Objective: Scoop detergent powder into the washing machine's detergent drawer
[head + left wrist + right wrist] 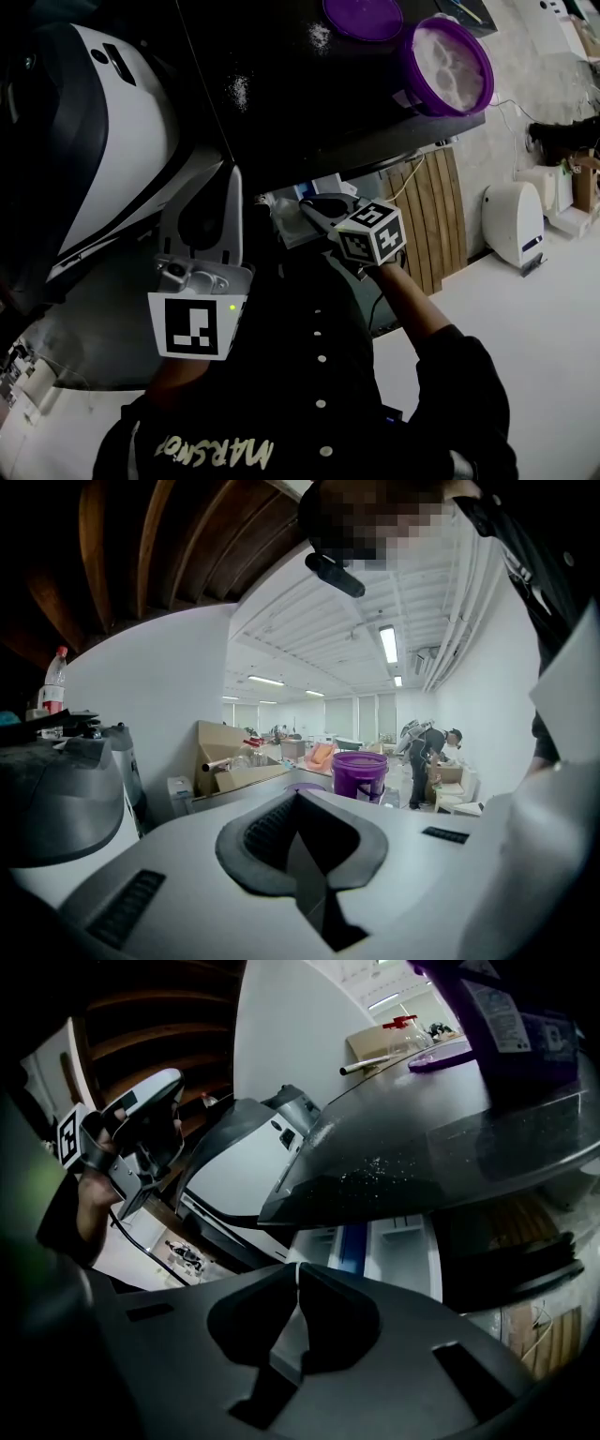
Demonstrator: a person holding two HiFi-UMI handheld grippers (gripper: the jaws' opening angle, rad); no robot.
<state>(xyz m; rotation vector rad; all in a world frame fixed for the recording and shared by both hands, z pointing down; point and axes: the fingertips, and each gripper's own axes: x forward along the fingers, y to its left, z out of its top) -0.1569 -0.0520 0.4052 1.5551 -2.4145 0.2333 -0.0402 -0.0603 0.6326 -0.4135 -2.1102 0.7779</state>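
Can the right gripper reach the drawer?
Probably yes: the drawer stands open just ahead of the right gripper, and nothing shows between them.

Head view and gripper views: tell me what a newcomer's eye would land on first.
The purple bucket of white powder stands out at the head view's top right, on the machine's dark top, with a purple lid beside it. In the right gripper view the shut right gripper points at the open detergent drawer, white with a blue insert.
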